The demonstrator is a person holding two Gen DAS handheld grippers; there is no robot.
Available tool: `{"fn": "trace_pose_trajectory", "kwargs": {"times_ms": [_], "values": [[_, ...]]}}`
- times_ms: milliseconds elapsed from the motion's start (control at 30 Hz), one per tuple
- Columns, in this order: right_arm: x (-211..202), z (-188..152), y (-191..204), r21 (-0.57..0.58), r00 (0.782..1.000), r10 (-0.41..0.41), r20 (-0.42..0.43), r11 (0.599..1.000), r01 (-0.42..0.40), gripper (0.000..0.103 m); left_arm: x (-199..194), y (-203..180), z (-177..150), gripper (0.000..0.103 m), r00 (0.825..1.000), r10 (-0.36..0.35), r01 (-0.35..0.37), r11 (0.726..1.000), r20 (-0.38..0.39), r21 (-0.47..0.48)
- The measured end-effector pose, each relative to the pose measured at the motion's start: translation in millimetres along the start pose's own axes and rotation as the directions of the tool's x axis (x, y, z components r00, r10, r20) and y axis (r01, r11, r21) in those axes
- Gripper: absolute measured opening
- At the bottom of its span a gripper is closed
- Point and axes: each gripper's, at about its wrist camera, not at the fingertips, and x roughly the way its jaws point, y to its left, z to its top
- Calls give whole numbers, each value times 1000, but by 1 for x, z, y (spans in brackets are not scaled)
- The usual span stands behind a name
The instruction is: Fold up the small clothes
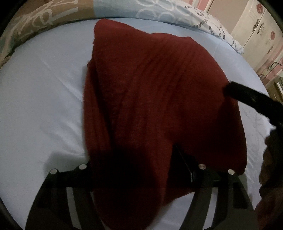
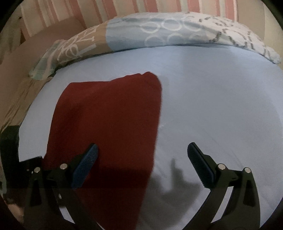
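Your left gripper (image 1: 141, 169) is buried under the red garment (image 1: 159, 92) on the bed (image 1: 44, 106), grip unreadable. Your right gripper (image 2: 141, 164) hovers spread, garment's long axis running away leftward.

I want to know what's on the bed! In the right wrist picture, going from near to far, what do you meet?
Right gripper → red cloth → blue sheet → patterned duvet → striped wall.

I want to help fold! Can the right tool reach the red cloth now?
Probably yes. The right tool hangs open over the red cloth's edge on the blue sheet, and nothing lies between them.
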Motion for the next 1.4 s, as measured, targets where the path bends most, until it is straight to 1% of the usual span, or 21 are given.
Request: {"fn": "trace_pose_trajectory", "kwargs": {"times_ms": [100,167,233,267,300,333,367,400,467,567,667,733,867,933,1033,1133,1233,1300,1333,1367,1400], "values": [[16,8,-1,23,999,35,-23,999,-35,100,1,0,0,72,1000,3,-3,1000,3,4],[32,11,-5,61,995,73,-65,996,-69,100,0,1,0,72,1000,1,-1,1000,7,2],[41,12,-9,115,988,125,-87,987,-115,100,1,0,1,72,1000,-2,2,1000,13,3],[41,13,-10,124,987,142,-76,983,-132,92,0,0,1,71,1000,0,0,1000,21,6],[39,12,-7,108,987,148,-64,984,-140,81,1,-2,1,67,1000,4,-4,1000,27,9],[38,12,0,70,990,121,-72,991,-116,76,0,-4,2,65,999,9,-10,1000,33,12],[37,12,3,60,991,114,-74,992,-109,64,-2,-5,1,59,999,16,-16,1000,41,12],[36,12,5,53,991,115,-74,992,-111,60,-4,-6,2,50,999,21,-21,1000,48,8],[31,13,10,17,992,103,-70,995,-102,48,-8,-8,3,40,998,28,-28,1000,60,0],[22,11,19,-61,997,73,-31,995,-75,42,-14,-10,2,33,997,46,-45,999,69,-14],[8,10,26,-117,998,60,19,991,-58,40,-23,-16,1,30,994,68,-68,998,88,-12],[-7,11,27,-153,998,47,42,987,-40,40,-28,-26,0,29,996,49,-49,999,77,-13],[-49,6,12,-183,998,36,55,983,-25,39,-47,-63,-11,29,994,44,-46,999,97,22],[-68,0,-2,-173,998,31,57,985,-20,39,-55,-83,-19,29,995,18,-20,1000,103,19],[-92,-19,-30,-137,999,17,29,990,-13,40,-60,-116,-36,29,996,-19,17,1000,89,25],[-95,-43,-55,-114,999,-14,-30,993,10,40,-50,-146,-55,29,998,-31,29,999,45,42],[-89,-66,-73,-105,998,-24,-60,994,18,41,-36,-164,-70,29,1000,-11,10,998,19,58],[-79,-75,-87,-76,998,-2,-69,997,-4,43,-25,-167,-72,31,1000,14,-15,998,23,64],[-74,-76,-92,-58,997,12,-71,998,-16,46,-21,-166,-73,38,1000,19,-20,998,25,62],[-72,-76,-95,-47,997,22,-68,999,-25,50,-17,-165,-73,50,999,28,-29,998,26,61],[-71,-75,-97,-41,997,35,-63,998,-38,52,-14,-163,-72,56,999,41,-42,997,29,60]]}}
